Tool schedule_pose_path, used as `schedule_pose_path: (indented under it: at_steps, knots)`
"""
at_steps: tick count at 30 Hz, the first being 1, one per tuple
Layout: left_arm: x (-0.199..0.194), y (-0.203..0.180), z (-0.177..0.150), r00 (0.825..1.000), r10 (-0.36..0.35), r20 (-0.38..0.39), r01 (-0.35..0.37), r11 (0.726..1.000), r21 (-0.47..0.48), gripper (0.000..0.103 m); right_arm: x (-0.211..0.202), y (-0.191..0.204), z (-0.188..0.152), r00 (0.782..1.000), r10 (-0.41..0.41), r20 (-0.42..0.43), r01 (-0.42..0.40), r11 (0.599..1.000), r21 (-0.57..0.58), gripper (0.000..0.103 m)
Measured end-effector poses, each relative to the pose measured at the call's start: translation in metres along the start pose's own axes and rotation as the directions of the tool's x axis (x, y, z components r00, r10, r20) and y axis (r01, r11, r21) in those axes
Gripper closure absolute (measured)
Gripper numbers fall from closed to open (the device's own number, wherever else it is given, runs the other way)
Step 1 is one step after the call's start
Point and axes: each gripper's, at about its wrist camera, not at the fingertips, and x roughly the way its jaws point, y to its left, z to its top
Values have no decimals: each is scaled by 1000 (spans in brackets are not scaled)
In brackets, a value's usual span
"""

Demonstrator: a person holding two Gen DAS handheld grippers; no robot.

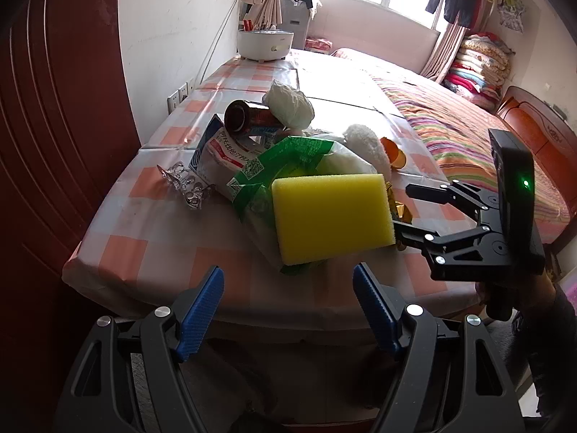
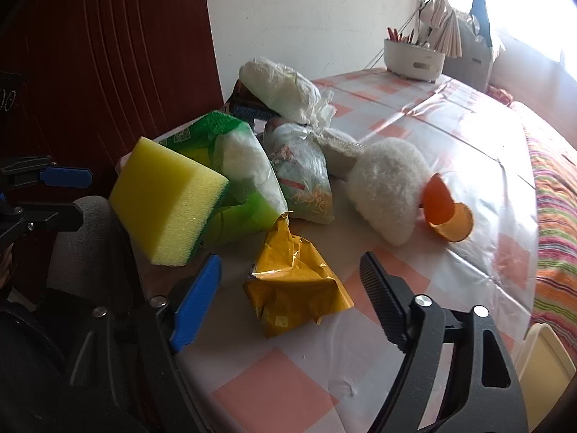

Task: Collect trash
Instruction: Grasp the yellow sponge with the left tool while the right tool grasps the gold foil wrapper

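Note:
A pile of trash lies on the checked table (image 1: 151, 252): a yellow sponge (image 1: 330, 216) leaning on a green and white plastic bag (image 1: 274, 166), a dark can (image 1: 249, 115), a white wad (image 1: 290, 103), crumpled foil (image 1: 184, 184) and a white fluffy pad (image 1: 364, 144). In the right wrist view a crumpled yellow wrapper (image 2: 292, 285) lies between my open right gripper's fingers (image 2: 288, 288), with the sponge (image 2: 166, 202), the fluffy pad (image 2: 386, 187) and an orange shell (image 2: 447, 213) beyond. My left gripper (image 1: 288, 288) is open and empty before the sponge. The right gripper also shows in the left wrist view (image 1: 407, 209).
A white pot (image 1: 263, 43) stands at the table's far end by the wall. A bed with a striped cover (image 1: 468, 137) adjoins the table on the right. A dark red door (image 1: 54, 126) stands on the left. A pale yellow bin (image 2: 541, 368) sits below the table edge.

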Motion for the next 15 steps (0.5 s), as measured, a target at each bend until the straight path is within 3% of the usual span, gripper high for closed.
schedule_pose_path:
  at_steps: [2, 3, 5, 9, 12, 15]
  knots:
    - [1, -1, -1, 1000, 3, -1, -3, 1000, 0, 31, 6, -2, 0, 1000, 22, -13, -22, 1000, 2, 32]
    - [2, -1, -1, 1000, 3, -4, -3, 1000, 0, 31, 9, -3, 0, 999, 32, -24, -32, 999, 6, 41]
    - [4, -3, -2, 1000, 4, -9, -4, 1000, 4, 31, 14, -5, 0, 998, 56, -38, -55, 998, 15, 49]
    - [7, -8, -3, 1000, 3, -23, -3, 1000, 15, 31, 12, -8, -3, 998, 63, -31, -62, 998, 29, 53]
    - [12, -12, -2, 999, -8, -34, 8, 1000, 20, 31, 4, -13, -9, 998, 64, 2, -64, 996, 58, 60]
    - [17, -16, 1, 999, -30, -41, 31, 999, 17, 31, -10, -18, -12, 998, 46, 50, -50, 995, 82, 61]
